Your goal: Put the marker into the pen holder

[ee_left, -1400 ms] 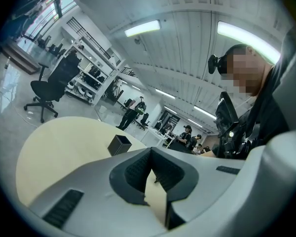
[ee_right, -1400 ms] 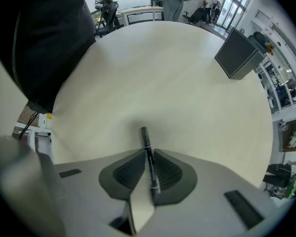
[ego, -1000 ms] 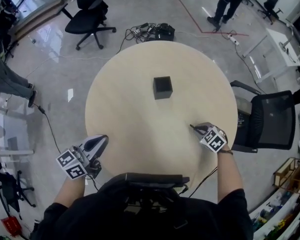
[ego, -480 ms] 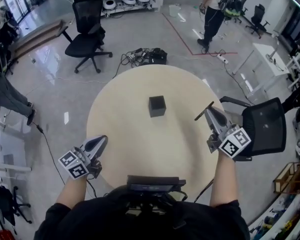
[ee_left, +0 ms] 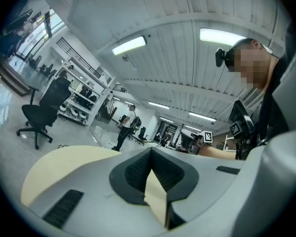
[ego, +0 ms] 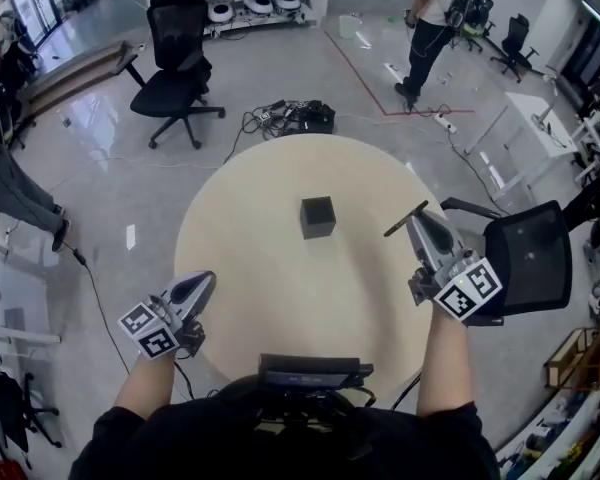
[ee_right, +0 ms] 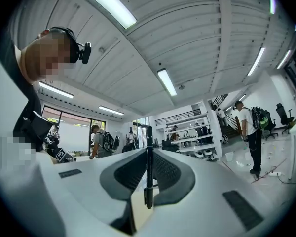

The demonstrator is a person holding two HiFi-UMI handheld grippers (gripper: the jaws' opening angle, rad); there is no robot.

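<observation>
The right tongs (ego: pixel 417 218) are clenched on the black marker (ego: pixel 395 229), aloft over the right side of the round worktop (ego: pixel 250 268), well apart from the black square pen holder (ego: pixel 318 217) at its centre. The step in hand looks like the carry. Next the marker probably needs tipping upright above the holder's mouth. The left tongs (ego: pixel 202 281) are closed on nothing at the near edge.

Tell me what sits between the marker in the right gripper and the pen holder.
Nothing visible does. The right gripper holds the thin black marker, and only bare round beige table lies between it and the square black pen holder.
</observation>
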